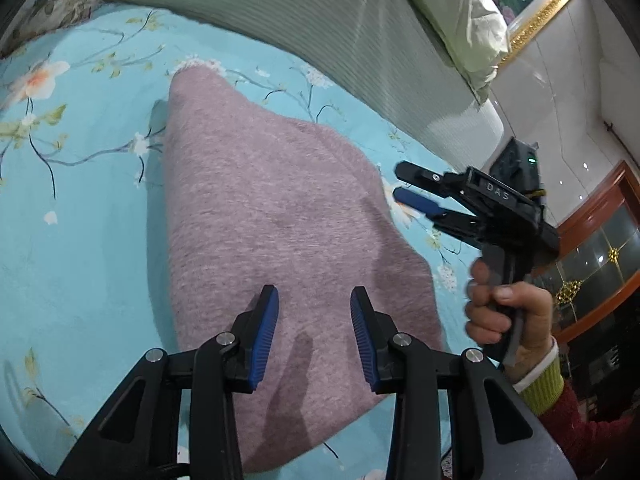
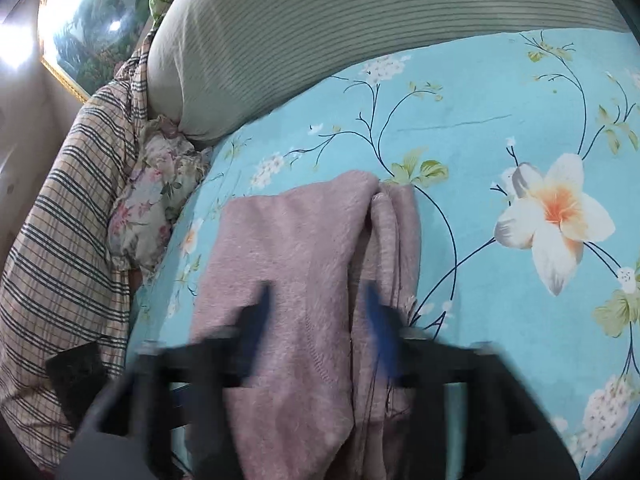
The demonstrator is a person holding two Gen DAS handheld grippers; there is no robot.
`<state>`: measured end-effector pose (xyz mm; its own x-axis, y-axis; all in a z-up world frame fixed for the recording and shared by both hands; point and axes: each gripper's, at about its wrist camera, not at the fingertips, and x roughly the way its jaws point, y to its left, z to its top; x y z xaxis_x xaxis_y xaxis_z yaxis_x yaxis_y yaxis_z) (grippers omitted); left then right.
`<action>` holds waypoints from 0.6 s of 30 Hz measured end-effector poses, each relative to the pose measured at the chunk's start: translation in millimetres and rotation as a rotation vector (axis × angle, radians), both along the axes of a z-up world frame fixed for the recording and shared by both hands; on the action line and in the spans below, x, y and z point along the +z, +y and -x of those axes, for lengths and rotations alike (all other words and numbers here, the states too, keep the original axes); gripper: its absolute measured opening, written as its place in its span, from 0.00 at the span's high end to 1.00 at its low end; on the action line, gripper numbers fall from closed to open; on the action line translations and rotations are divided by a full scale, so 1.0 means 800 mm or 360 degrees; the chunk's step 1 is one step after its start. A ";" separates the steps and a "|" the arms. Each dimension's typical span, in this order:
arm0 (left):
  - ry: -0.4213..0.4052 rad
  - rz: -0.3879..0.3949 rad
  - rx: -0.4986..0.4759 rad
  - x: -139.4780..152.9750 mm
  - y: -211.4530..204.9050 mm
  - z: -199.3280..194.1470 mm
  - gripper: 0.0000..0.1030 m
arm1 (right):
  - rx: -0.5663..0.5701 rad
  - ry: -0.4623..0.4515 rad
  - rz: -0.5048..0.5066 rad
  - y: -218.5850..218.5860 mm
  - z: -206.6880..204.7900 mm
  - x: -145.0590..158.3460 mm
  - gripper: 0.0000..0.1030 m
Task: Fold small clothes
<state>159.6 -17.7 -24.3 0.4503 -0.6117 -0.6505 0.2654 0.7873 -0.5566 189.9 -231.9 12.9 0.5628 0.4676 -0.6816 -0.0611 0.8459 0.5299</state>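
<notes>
A mauve knitted garment (image 1: 272, 224) lies folded on the blue flowered bedsheet (image 1: 80, 240). My left gripper (image 1: 314, 300) is open and empty above its near end, jaws wide apart. My right gripper (image 1: 398, 184) shows in the left wrist view, held by a hand at the garment's right edge, its jaws apart and holding nothing. In the right wrist view the right gripper (image 2: 316, 300) is blurred, open, over the garment (image 2: 300, 260), whose folded layers (image 2: 396, 248) bunch at the right side.
A grey-green striped bolster (image 1: 340, 40) runs along the back of the bed. A pale green pillow (image 1: 452, 12) lies behind it. A plaid cloth (image 2: 60, 220) and a flowered pillow (image 2: 152, 200) lie left in the right wrist view. A wooden cabinet (image 1: 600, 248) stands right.
</notes>
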 end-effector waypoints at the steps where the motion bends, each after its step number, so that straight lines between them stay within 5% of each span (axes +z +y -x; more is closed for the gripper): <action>1: -0.0016 -0.0015 0.0002 0.004 0.001 0.002 0.64 | 0.0004 0.0010 0.0007 0.001 -0.002 -0.004 0.40; 5: -0.0041 -0.0036 0.0032 0.009 0.009 0.004 0.64 | 0.0053 0.0079 0.0027 0.012 -0.009 -0.026 0.50; 8: -0.0018 -0.0026 0.0039 0.003 0.012 -0.001 0.64 | 0.0091 0.0112 0.0066 0.022 -0.011 -0.036 0.73; 9: -0.0013 -0.0028 0.0033 0.000 0.011 -0.002 0.64 | 0.0112 0.0112 0.0072 0.024 -0.011 -0.036 0.90; 15: -0.0077 -0.0101 0.0009 0.014 0.004 -0.005 0.64 | 0.0067 -0.0102 0.0044 0.003 -0.011 0.028 0.93; 18: -0.0136 -0.0190 0.0004 0.022 -0.002 -0.004 0.64 | 0.0040 -0.0031 0.0156 -0.007 -0.026 0.015 0.93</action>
<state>163.1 -19.0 -6.3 0.5087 -0.5312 -0.6776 0.3058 0.8472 -0.4346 211.0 -237.2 24.9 0.5654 0.4136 -0.7136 -0.0927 0.8915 0.4434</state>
